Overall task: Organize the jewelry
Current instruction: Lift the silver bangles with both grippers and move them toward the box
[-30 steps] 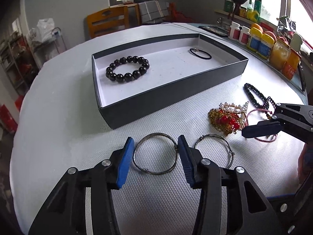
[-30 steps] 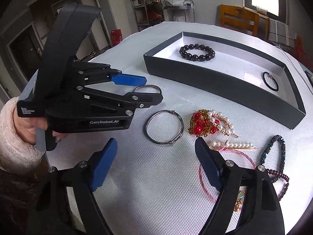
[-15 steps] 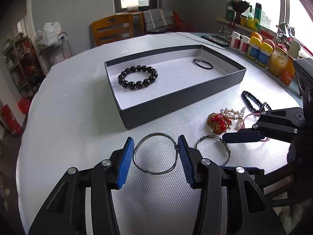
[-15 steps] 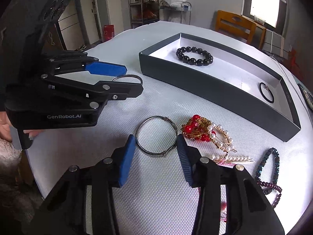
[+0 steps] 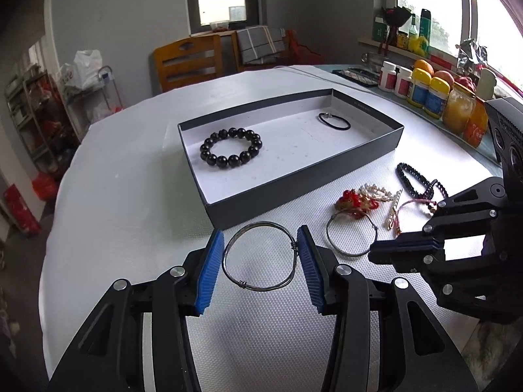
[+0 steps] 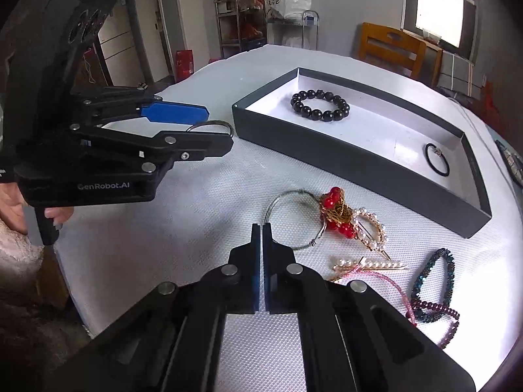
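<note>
Left gripper (image 5: pixel 260 269) has its blue pads clamped on both sides of a silver wire bangle (image 5: pixel 260 255), lifted off the tabletop (image 5: pixel 130 196) just off the near corner of the dark tray (image 5: pixel 304 192). Our right gripper (image 6: pixel 261 245) is pinched shut on the rim of a second wire bangle (image 6: pixel 284 209), which lies on the mat touching the red and gold brooch (image 6: pixel 336 209). Inside the tray we see a black bead bracelet (image 5: pixel 231 147) and a black hair tie (image 5: pixel 334 121)
</note>
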Tool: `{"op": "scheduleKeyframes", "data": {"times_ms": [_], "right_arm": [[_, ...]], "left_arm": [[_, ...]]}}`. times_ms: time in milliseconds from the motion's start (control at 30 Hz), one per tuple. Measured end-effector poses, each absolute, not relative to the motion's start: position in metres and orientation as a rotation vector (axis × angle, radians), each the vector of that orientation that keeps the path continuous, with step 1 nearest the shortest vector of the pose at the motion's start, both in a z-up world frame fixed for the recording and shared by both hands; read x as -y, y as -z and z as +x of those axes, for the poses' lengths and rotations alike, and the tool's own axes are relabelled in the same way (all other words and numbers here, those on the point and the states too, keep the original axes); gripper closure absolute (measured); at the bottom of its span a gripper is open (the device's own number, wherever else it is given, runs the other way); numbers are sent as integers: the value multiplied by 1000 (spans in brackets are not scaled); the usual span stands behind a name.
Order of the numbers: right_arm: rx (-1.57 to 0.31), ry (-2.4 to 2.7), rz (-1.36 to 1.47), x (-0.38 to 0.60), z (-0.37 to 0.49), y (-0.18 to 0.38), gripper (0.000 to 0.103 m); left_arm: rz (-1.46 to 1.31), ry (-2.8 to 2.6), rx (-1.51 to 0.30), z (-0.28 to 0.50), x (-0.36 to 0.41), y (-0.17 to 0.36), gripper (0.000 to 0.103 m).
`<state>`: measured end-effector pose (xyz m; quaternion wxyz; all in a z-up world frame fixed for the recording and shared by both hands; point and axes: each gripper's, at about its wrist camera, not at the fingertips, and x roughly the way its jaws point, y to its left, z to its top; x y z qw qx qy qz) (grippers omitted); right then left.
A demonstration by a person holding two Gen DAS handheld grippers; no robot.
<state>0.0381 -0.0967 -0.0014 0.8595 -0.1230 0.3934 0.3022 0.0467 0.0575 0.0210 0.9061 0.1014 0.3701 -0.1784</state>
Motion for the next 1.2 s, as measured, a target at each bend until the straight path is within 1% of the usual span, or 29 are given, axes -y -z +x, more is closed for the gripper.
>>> {"op": "scheduleKeyframes", "data": {"times_ms": [100, 167, 200, 233, 367, 433, 467, 700, 767, 800, 1000, 1200], "right_arm": [[-867, -652, -216, 101, 41, 6, 101], [-863, -653, -211, 104, 40, 5, 87], [-855, -642, -208, 107, 40, 4, 75], [-856, -636, -200, 109, 42, 4, 69], [-886, -631, -175, 111, 50, 6, 65], [-889, -617, -194, 107, 53, 8, 47], [-890, -609, -204, 105, 54, 10, 46], [-896, -600, -199, 97, 69, 15, 46], [-887, -586, -209, 95, 72, 15, 52], [-878, -574, -229, 93, 71, 16, 56], [-876, -584, -228, 96, 69, 14, 56], [-836, -601, -216, 107, 61, 0, 56]], "left_arm": [[206, 364, -775, 48, -57, -17, 54], [202, 364, -779, 48, -58, -16, 54], [200, 365, -779, 47, -58, -16, 54], [198, 366, -779, 47, -59, -16, 54], [197, 369, -779, 47, -58, -15, 54], [196, 372, -778, 47, -58, -15, 54], [195, 372, -777, 47, -58, -16, 54], [192, 368, -778, 47, -59, -16, 54], [191, 368, -779, 47, -59, -16, 54], [191, 368, -779, 47, -59, -16, 54], [192, 373, -781, 47, -59, -15, 54], [202, 375, -764, 45, -55, -20, 54]]}}
